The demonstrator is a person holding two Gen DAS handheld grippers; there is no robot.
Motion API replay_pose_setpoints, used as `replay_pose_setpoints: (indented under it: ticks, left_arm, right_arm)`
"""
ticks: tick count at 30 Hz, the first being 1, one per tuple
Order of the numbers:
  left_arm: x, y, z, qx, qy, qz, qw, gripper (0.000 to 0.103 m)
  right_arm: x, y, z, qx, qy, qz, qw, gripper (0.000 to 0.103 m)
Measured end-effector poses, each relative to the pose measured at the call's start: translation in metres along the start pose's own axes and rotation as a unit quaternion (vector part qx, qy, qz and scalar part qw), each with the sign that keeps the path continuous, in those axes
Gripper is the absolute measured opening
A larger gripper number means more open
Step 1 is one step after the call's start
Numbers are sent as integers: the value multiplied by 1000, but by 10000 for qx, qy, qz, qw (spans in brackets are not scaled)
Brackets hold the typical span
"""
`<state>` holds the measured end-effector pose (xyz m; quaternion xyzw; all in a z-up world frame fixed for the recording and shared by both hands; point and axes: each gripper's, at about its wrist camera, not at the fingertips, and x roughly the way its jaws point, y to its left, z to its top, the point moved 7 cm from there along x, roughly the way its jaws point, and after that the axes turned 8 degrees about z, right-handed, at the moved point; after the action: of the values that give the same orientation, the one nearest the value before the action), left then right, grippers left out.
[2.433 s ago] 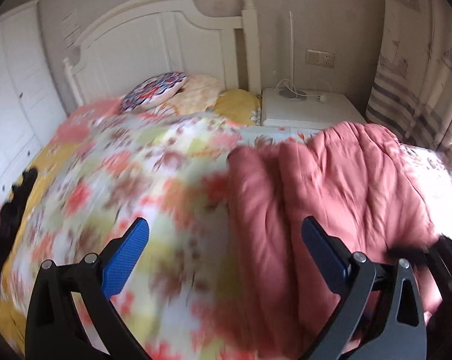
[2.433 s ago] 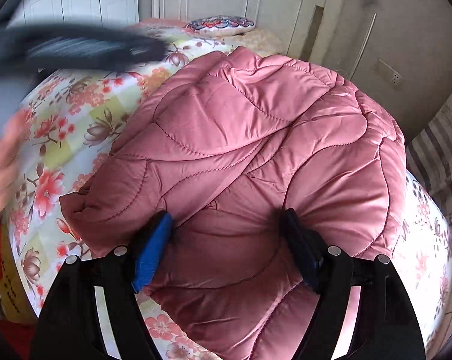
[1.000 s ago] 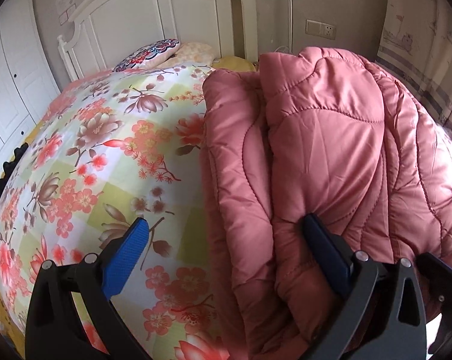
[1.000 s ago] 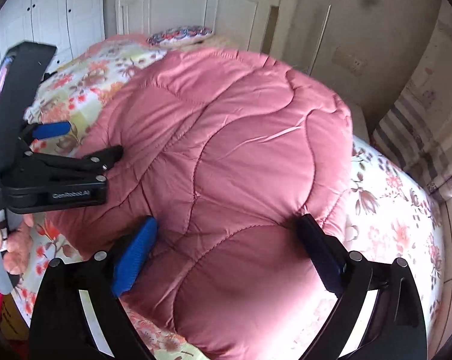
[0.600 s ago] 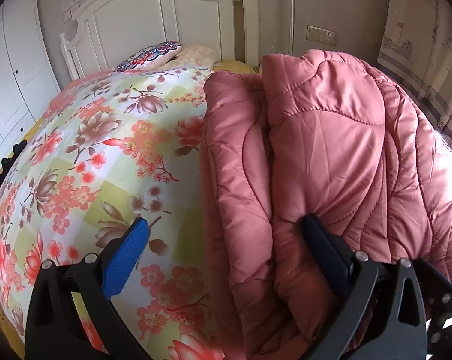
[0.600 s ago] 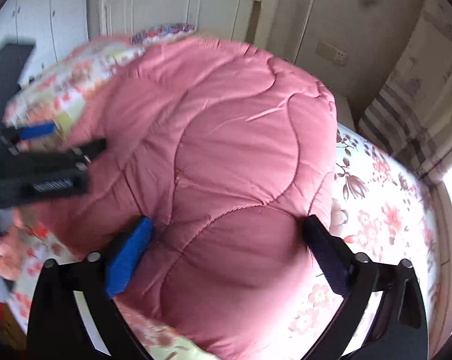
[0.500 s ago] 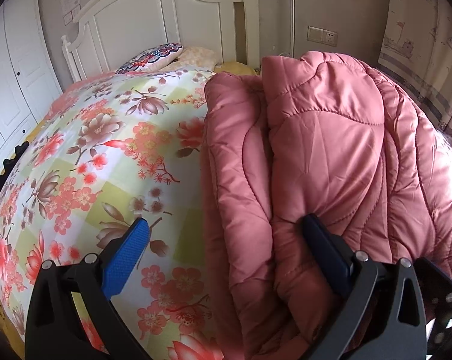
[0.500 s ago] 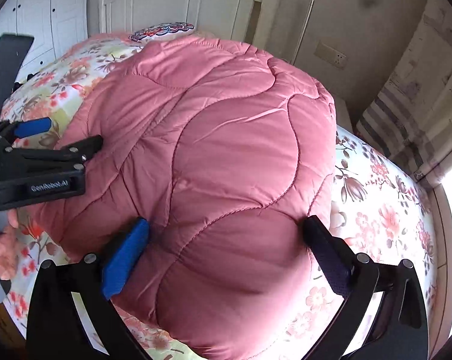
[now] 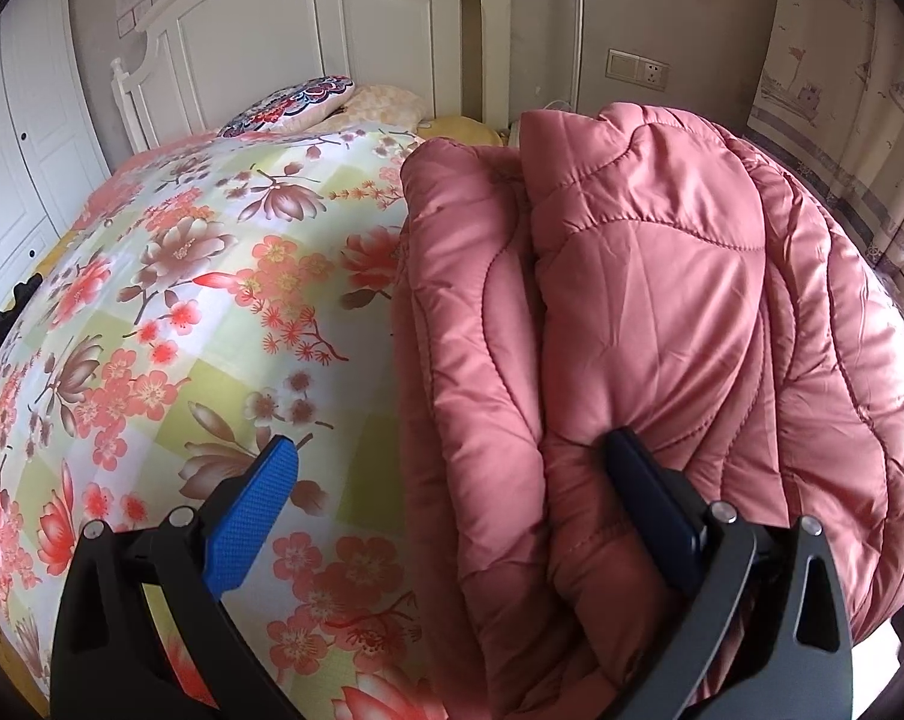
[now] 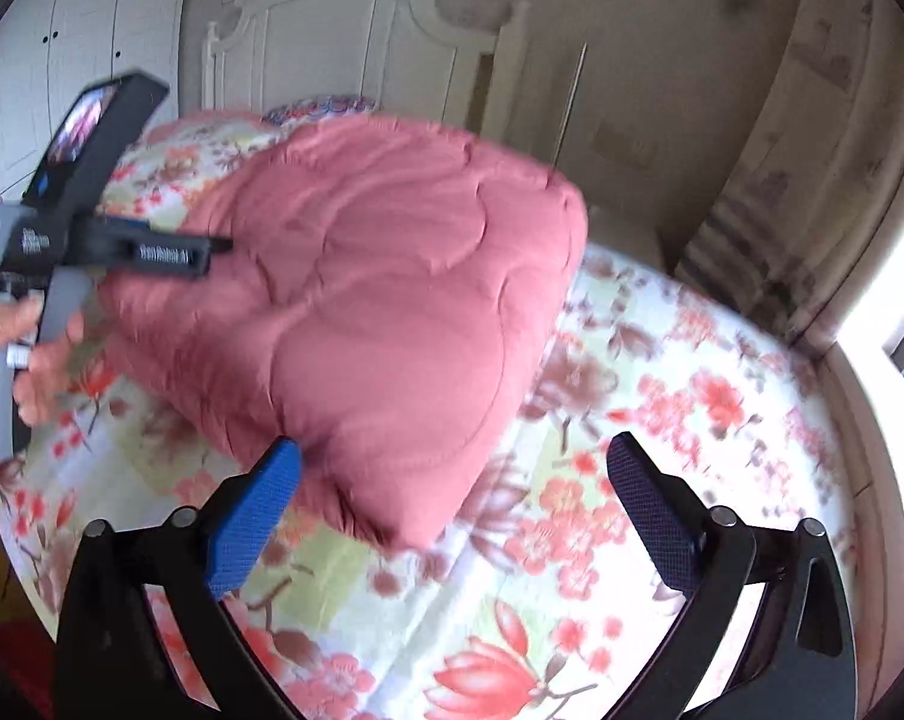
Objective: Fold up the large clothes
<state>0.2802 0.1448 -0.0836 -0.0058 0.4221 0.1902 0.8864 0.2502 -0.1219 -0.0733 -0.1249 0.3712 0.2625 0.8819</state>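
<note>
Two grippers working over a bed (image 9: 224, 312) w/ floral cover; folded pink quilted jacket (image 9: 643, 312) is lying on the bed's right half in the left wrist view, bulky, layered, stitched seams showing. Left gripper (image 9: 446, 468) is sitting w/ fingers spread wide: left finger (image 9: 254, 516) w/ bright blue pad is hovering over bare floral cover, right finger (image 9: 649, 504) is pressing into the jacket's near fold, so nothing is being pinched between them. Right gripper (image 10: 452, 480) is w/ fingers wide and closing a bit; left pad is right beside the jacket's near corner, contact unclear due to blur, right pad is over bare cover, well clear of fabric, jacket not gripped. In the right wrist view the jacket (image 10: 380, 276) is lying as a thick rectangular bundle, and a hand (image 10: 26, 354) is holding the left gripper's grey handle at the jacket's left edge. White headboard (image 9: 308, 48), patterned pillow (image 9: 290, 105) and white wardrobe doors (image 9: 14, 150) are sitting at the back.
</note>
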Motion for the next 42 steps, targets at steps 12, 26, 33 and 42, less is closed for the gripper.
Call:
replay_pose_setpoints:
  ticks: [12, 26, 33, 42]
  left_arm:
    - [2, 0, 1, 63, 19, 1, 10000, 101]
    - [6, -12, 4, 123, -25, -204, 9997, 101]
    - [4, -30, 6, 330, -72, -256, 9991, 101]
    - [-3, -74, 6, 609, -132, -400, 9973, 101]
  right_arm:
    - [40, 4, -7, 59, 328, 200, 9992, 69]
    - [26, -21, -2, 1157, -211, 488, 9919, 31]
    - [11, -33, -16, 1328, -256, 409, 9900, 27]
    - [-18, -66, -46, 1673, -284, 155, 9854, 23]
